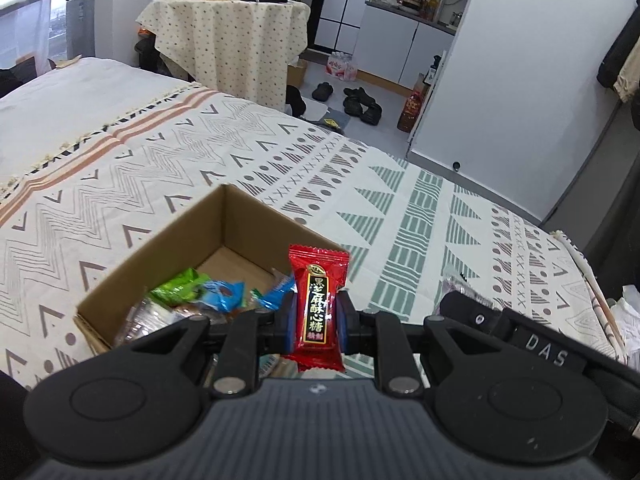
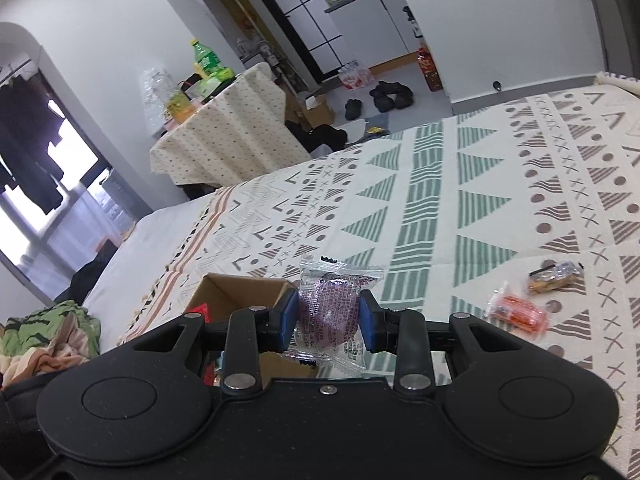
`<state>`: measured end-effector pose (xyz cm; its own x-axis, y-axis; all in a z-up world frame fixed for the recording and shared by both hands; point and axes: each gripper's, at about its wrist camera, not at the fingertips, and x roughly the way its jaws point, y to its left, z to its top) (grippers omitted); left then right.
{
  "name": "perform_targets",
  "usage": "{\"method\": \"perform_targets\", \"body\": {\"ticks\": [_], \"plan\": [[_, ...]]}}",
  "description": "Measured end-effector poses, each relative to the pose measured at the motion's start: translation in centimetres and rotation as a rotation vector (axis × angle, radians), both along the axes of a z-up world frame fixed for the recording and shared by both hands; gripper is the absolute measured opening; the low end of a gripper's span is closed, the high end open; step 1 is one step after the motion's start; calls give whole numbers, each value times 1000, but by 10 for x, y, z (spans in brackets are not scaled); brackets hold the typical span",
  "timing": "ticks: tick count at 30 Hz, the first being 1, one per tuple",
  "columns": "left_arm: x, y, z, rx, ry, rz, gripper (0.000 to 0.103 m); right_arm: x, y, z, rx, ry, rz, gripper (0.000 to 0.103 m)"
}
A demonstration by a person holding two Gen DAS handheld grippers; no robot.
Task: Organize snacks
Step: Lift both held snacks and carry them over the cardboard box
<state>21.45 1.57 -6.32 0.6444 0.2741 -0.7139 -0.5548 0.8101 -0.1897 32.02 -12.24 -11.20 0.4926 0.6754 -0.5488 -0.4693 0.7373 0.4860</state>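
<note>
Both grippers hold sweets low in frame: the left gripper point(image 1: 316, 322) has its jaws shut on an upright red candy point(image 1: 319, 308), the right gripper point(image 2: 329, 318) pinches a clear-wrapped purple candy point(image 2: 329, 312). Slick wrappers could slip, or a release might miss the cardboard box point(image 1: 176, 248) just beyond on the bed point(image 1: 400, 208). Two loose snacks point(image 2: 516, 314) lie at right.

- Left gripper point(image 1: 316, 322) sat above the near right corner of the cardboard box point(image 1: 160, 256), blue pads clamped on an upright red candy point(image 1: 319, 312).
- Right gripper point(image 2: 329, 320) hung just right of the box, pads pinching a clear purple-printed packet point(image 2: 330, 312).
</note>
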Motion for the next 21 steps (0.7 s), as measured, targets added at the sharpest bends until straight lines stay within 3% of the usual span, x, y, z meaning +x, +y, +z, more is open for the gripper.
{"method": "perform_targets", "body": {"ticks": [21], "plan": [[-13, 85, -18, -91, 6, 91, 19, -20, 54, -3, -8, -41, 60, 32]]}}
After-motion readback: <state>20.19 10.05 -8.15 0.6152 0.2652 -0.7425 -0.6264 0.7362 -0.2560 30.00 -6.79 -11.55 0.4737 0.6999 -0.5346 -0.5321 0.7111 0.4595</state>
